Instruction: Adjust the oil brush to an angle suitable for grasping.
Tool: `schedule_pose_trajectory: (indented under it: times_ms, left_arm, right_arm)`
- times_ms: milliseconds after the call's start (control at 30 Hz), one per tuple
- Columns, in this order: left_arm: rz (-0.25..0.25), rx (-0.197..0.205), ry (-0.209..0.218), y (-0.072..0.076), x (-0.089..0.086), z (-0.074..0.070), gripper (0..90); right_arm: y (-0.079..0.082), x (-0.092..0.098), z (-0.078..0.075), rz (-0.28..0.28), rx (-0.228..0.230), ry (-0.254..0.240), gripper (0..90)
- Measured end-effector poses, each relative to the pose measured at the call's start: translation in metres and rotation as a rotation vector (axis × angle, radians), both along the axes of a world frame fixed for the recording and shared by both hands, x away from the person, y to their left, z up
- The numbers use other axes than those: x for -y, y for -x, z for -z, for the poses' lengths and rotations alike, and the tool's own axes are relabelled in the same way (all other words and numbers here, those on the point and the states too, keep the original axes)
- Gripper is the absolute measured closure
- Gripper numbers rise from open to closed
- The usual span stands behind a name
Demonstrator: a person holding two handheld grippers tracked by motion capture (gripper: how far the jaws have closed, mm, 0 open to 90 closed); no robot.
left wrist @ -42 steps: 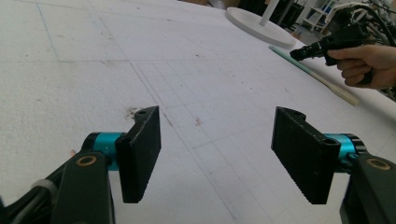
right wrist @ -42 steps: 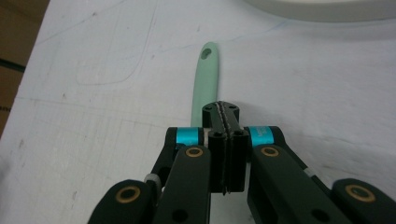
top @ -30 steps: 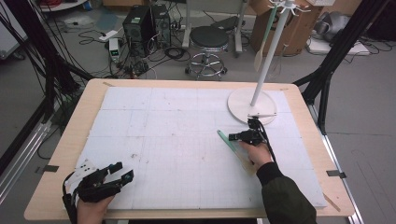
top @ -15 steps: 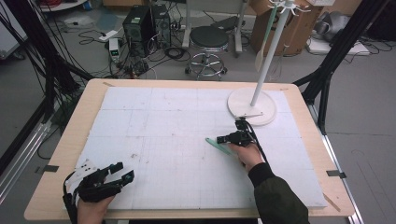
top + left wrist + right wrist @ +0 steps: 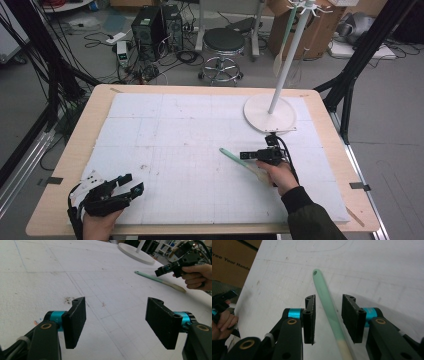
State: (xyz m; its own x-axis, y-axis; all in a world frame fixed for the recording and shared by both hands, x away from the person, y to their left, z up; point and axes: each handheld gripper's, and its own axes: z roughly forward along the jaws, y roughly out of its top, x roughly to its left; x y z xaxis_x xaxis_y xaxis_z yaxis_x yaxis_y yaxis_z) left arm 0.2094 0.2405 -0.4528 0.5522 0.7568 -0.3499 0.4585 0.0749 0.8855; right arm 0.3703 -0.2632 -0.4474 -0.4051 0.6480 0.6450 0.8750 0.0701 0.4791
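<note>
The spatula (image 5: 243, 163), a long utensil with a mint-green handle and a cream blade end, lies flat on the white mat (image 5: 175, 150) in the right half of the table (image 5: 65, 165), well short of the stand base (image 5: 270, 114). In the high view its green end points up and to the left, and its cream end runs down to the right under the person's right hand (image 5: 278, 175). The right gripper (image 5: 327, 317) sits directly over the handle: in the right gripper view the green shaft (image 5: 325, 302) passes lengthwise between the two black jaws, with a clear gap on each side, slightly closer to the left jaw. The pads do not touch it. These jaws have just been opening and now stand partly apart, with the spatula lying loose between them on the mat, not gripped. The handle's tip, with its small hanging hole, extends beyond the jaw ends; the cream section runs back beneath the gripper body. In the left gripper view the right gripper (image 5: 162, 269) is seen held just above the handle (image 5: 150, 277), its jaws pointing toward the green end. The left gripper (image 5: 131, 184) rests at the near left corner of the mat, well apart from the spatula. Its jaws stand wide apart and nothing is between them; the left gripper view shows bare mat (image 5: 112, 302) in the gap.
</note>
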Motion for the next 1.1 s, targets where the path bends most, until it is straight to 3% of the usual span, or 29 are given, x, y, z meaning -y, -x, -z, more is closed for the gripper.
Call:
schedule_pose_trajectory:
  times_ms: [267,367,500,900,1100]
  left_arm:
    - [-0.003,0.001,-0.006,0.0,0.001,0.0,33.6]
    - [-0.004,0.001,-0.001,-0.001,0.0,0.0,33.6]
    - [-0.004,-0.001,-0.011,0.0,0.002,0.0,33.6]
    - [-0.018,0.012,-0.009,0.0,0.002,-0.001,33.9]
    - [-0.015,0.013,-0.006,0.0,0.002,-0.001,33.9]
  right_arm:
    - [0.019,0.026,0.002,-0.004,0.017,-0.045,58.0]
    - [0.028,0.033,0.0,-0.032,0.071,-0.033,56.8]
    - [0.035,0.041,0.002,-0.024,0.094,-0.057,57.0]
    - [0.036,0.036,0.003,-0.038,0.103,-0.062,57.1]
    - [0.035,0.033,0.007,-0.037,0.098,-0.032,57.1]
